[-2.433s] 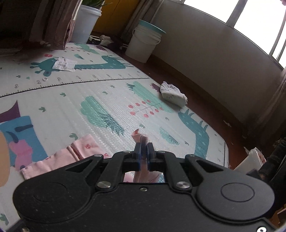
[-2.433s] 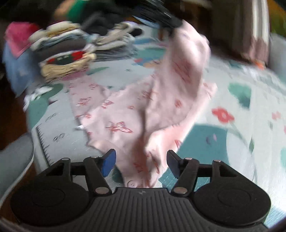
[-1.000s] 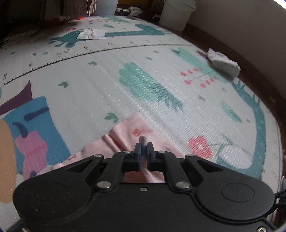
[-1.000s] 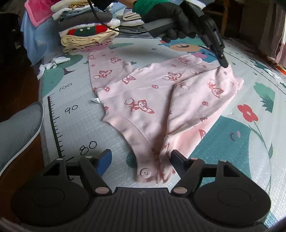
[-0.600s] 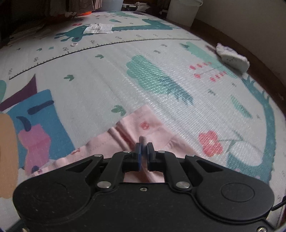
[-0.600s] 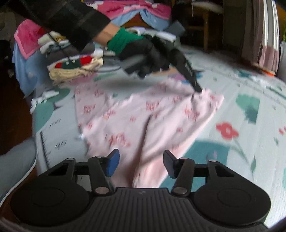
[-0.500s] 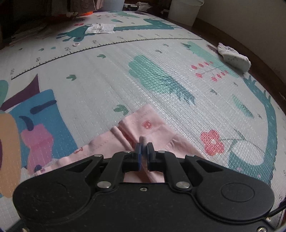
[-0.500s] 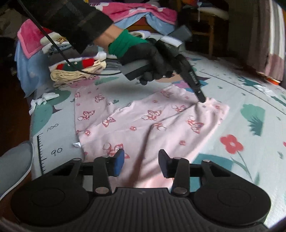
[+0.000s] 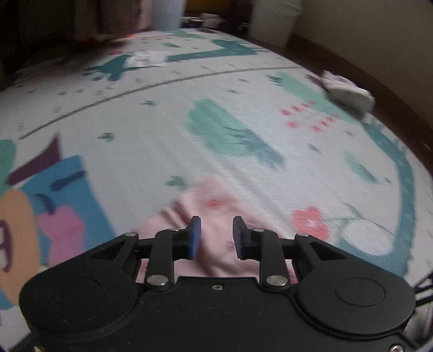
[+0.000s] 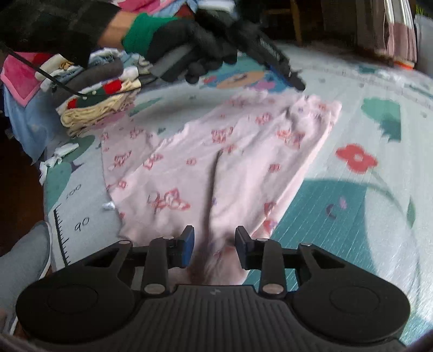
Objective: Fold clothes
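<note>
A pink garment (image 10: 216, 162) with red butterfly prints lies folded lengthwise on the play mat (image 10: 351, 216). My right gripper (image 10: 213, 243) hovers over its near end. Its jaws are closing, cloth lies between the blue pads, and they do not visibly press on it. At the garment's far corner, a black-gloved hand (image 10: 189, 56) holds my left gripper (image 10: 296, 82) just above the cloth. In the left wrist view, the left gripper (image 9: 215, 235) is opening its jaws. The pink corner (image 9: 216, 205) lies loose on the mat (image 9: 243, 108) below the parted pads.
A stack of folded clothes (image 10: 100, 94) stands at the mat's far left. A grey shoe (image 10: 24, 257) sits at the near left edge. A crumpled white cloth (image 9: 347, 94), a paper scrap (image 9: 147, 58) and a white bucket (image 9: 273, 24) lie beyond the garment.
The left jaws, shut on the pink corner before, have parted and let it go. The right jaws have narrowed and moved in over the garment's near end. The garment now lies flatter.
</note>
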`<state>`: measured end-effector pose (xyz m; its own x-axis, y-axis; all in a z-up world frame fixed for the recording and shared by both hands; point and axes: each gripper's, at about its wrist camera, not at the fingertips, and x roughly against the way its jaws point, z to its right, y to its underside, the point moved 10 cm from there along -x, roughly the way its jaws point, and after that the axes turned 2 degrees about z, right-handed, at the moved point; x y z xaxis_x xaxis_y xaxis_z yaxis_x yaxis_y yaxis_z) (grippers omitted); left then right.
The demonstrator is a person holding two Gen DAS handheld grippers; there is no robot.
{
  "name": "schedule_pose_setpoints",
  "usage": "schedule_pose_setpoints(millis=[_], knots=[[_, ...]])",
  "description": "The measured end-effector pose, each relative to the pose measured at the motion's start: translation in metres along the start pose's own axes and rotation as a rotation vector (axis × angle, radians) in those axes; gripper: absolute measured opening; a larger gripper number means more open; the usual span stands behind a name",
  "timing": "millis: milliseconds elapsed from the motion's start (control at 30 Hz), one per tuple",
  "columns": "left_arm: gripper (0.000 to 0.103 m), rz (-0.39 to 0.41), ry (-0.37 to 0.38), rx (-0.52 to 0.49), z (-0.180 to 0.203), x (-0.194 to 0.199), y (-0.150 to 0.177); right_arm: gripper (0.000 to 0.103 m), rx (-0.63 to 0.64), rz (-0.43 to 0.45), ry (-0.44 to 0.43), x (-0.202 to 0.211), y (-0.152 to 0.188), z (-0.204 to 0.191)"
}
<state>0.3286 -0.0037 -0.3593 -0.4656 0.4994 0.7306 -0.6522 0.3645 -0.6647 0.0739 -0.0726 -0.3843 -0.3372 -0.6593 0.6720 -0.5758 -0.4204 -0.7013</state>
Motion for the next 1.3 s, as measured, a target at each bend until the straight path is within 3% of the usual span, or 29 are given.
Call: schedule_pose_setpoints(millis=[100, 133, 167, 233, 333, 433, 633, 800, 933, 1133, 1300], knots=[[0.024, -0.055, -0.012, -0.049, 0.015, -0.021, 0.013, 0.038, 0.013, -0.02, 0.0, 0.001, 0.0, -0.003], [0.028, -0.061, -0.026, -0.079, 0.018, -0.027, 0.017, 0.038, 0.013, -0.027, 0.0, 0.0, 0.0, -0.003], [0.04, -0.069, -0.032, -0.105, 0.022, -0.031, 0.018, 0.038, 0.014, -0.033, 0.0, 0.0, -0.001, -0.004], [0.043, -0.085, -0.017, -0.128, 0.028, -0.031, 0.014, 0.038, 0.011, -0.041, -0.002, 0.002, -0.001, -0.004], [0.043, -0.056, 0.002, -0.08, 0.023, -0.014, 0.002, 0.038, 0.002, -0.037, -0.007, 0.009, -0.001, -0.005], [0.043, -0.034, -0.042, -0.043, 0.0, 0.014, -0.003, 0.038, 0.0, -0.052, -0.039, 0.02, -0.003, -0.007], [0.043, 0.029, -0.16, 0.166, -0.073, 0.09, 0.019, 0.038, 0.157, -0.123, -0.078, 0.047, -0.032, -0.008], [0.043, 0.061, -0.229, 0.415, -0.124, 0.131, 0.077, 0.043, 0.306, -0.189, -0.092, 0.051, -0.07, -0.019], [0.042, 0.043, -0.247, 0.519, -0.139, 0.13, 0.112, 0.044, 0.44, -0.249, -0.12, 0.034, -0.078, -0.056], [0.042, 0.094, -0.196, 0.559, -0.14, 0.123, 0.109, 0.044, 0.573, -0.251, -0.102, -0.018, -0.058, -0.142], [0.042, 0.119, -0.161, 0.584, -0.135, 0.114, 0.104, 0.044, 0.662, -0.171, 0.092, -0.074, -0.041, -0.189]])
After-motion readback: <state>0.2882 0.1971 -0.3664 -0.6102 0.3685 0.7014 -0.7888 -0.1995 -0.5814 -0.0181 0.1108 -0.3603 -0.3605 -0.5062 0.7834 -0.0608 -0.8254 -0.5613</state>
